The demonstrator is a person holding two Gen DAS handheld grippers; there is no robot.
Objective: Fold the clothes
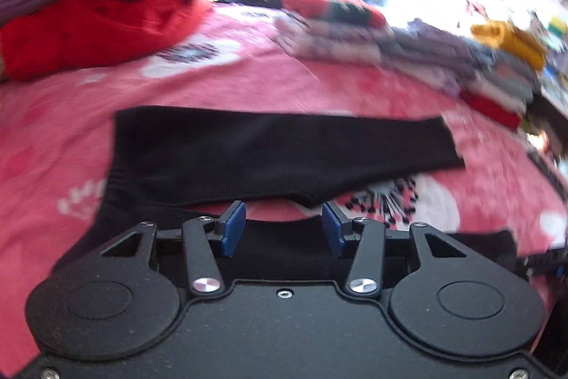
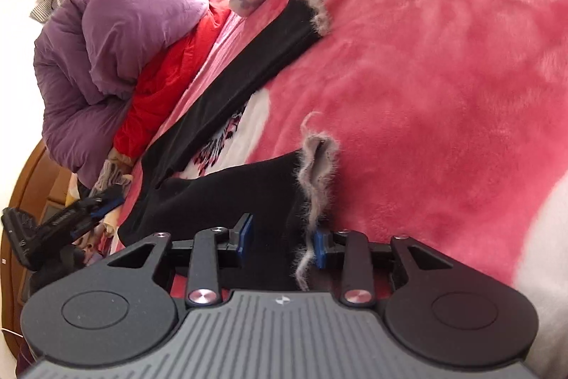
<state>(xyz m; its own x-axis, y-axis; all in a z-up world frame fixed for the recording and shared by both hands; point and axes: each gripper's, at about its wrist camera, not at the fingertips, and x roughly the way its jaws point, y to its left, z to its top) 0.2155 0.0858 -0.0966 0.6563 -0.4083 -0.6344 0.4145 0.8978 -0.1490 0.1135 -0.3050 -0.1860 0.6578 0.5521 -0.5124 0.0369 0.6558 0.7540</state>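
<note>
Left gripper [image 1: 284, 222]: jaws spread wide, nothing pinched, blue pads [image 1: 232, 228] hovering over the near leg of the black fleece-lined pants [image 1: 248, 151], close to the crotch/waist end. Right gripper [image 2: 282, 238]: also spread, pads on either side of the near leg's cuff [image 2: 316, 173] where the grey fuzzy lining curls out; fabric sits between the jaws but they aren't clamped on it, so released. Pants lie flat on the pink floral blanket [image 2: 443, 77], legs splayed in a V, waistband toward the left gripper, far cuff [image 2: 312, 6] well apart from the near one. Handling guess: soft, limp, fairly thick from the lining, light enough for one pinch per end, no stiffness, so it'll sag and drag between grip points; fleece on plush blanket likely clings rather than slides, lift instead of dragging. Best hold in my view: right on the near cuff hem through both layers, left at the waistband edge on the same leg, then carry the near leg over onto the far one. Risk: catching only the lining fringe, or snagging blanket pile with the lower pad. Farther out: red garment [image 2: 167, 73] under a purple padded quilt [image 2: 117, 41] at the bed's head end, and a stack of folded clothes [image 1: 390, 48] beyond the pants. Left view is motion-blurred, so fine detail there is unreliable.
</note>
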